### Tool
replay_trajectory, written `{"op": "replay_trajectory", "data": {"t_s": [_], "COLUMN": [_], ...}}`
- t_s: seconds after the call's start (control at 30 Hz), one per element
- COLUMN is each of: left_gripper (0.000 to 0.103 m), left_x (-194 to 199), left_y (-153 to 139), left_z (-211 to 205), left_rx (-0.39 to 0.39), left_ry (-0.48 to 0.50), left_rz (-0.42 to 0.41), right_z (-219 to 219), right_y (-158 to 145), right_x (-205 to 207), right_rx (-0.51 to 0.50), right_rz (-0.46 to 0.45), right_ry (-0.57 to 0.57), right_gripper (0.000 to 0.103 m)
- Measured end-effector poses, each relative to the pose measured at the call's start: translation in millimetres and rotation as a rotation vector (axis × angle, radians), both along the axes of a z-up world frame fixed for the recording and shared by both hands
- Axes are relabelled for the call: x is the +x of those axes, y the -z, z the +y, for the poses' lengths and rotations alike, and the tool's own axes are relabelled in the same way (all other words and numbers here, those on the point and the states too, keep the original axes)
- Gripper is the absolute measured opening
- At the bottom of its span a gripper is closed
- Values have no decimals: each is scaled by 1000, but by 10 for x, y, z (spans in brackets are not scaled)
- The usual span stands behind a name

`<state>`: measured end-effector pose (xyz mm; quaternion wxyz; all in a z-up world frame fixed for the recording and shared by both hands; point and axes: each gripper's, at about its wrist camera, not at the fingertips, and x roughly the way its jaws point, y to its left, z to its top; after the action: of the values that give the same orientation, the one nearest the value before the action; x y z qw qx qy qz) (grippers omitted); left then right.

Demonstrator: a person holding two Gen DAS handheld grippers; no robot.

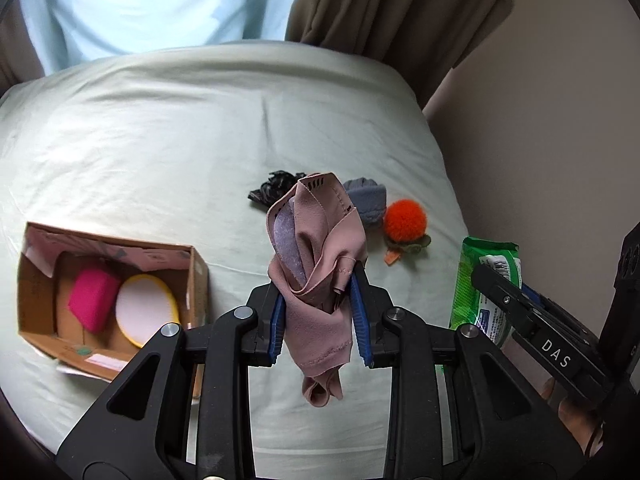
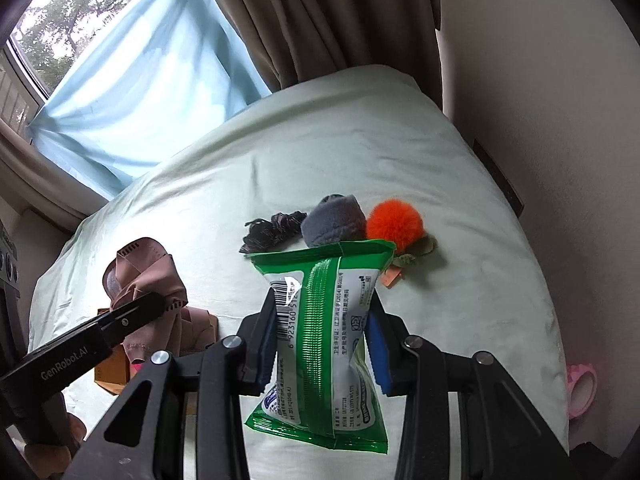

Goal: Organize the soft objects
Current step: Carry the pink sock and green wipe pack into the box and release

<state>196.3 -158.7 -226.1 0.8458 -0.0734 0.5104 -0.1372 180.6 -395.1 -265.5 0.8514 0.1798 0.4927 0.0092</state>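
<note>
Nearest our lenses, both claws are loaded. Our left gripper (image 1: pixel 320 312) is clamped on a dusty-pink cloth mask (image 1: pixel 316 264), its blue pads (image 1: pixel 278 320) pinching the bunched middle while loose ends flop above and below. Our right gripper (image 2: pixel 320 344) is closed on a green pack of wipes (image 2: pixel 324 336), squeezed at the waist so the film flares out at both ends.

We judge the mask light and limp: it will sag and could slide out if the grip loosens, so a hold on the thick bunched folds suits it best. The pack looks soft but slick; its glossy wrapper may slip, and a grip across the full middle, as now, seems safer than one on the thin sealed edge.

Beyond the left claw, to its left on the pale green bedsheet (image 1: pixel 160 152), sits an open cardboard box (image 1: pixel 192 276) already holding a pink sponge (image 1: pixel 92 300) and a round yellow-rimmed pad (image 1: pixel 144 308).

Farther out, well apart from the box, three items wait on the sheet: a dark crumpled scrunchie (image 2: pixel 276 232), a grey rolled sock (image 2: pixel 332 224) beside it, and an orange pompom (image 2: pixel 394 220) touching the sock. Brown curtains (image 2: pixel 320 20) close the scene.
</note>
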Motion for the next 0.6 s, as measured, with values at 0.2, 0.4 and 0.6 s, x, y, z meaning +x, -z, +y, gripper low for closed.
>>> {"op": "replay_trajectory", "data": {"t_s": [0.2, 0.4, 0.6], "left_gripper": [25, 25, 25], "left_x": [-242, -401, -459], "left_y": [-558, -864, -885], "left_z": [454, 1074, 1827], "left_rx": [14, 34, 62], "left_ry": [-19, -16, -33], "left_rz": [-60, -102, -95], "right_z": [272, 798, 1505], "right_y": [-678, -1158, -1322], "right_x": [-199, -362, -464], "right_rx": [-23, -40, -27], "right_rz": [-47, -69, -90], "right_ry": [-10, -53, -77], "right_gripper": [36, 36, 36]}}
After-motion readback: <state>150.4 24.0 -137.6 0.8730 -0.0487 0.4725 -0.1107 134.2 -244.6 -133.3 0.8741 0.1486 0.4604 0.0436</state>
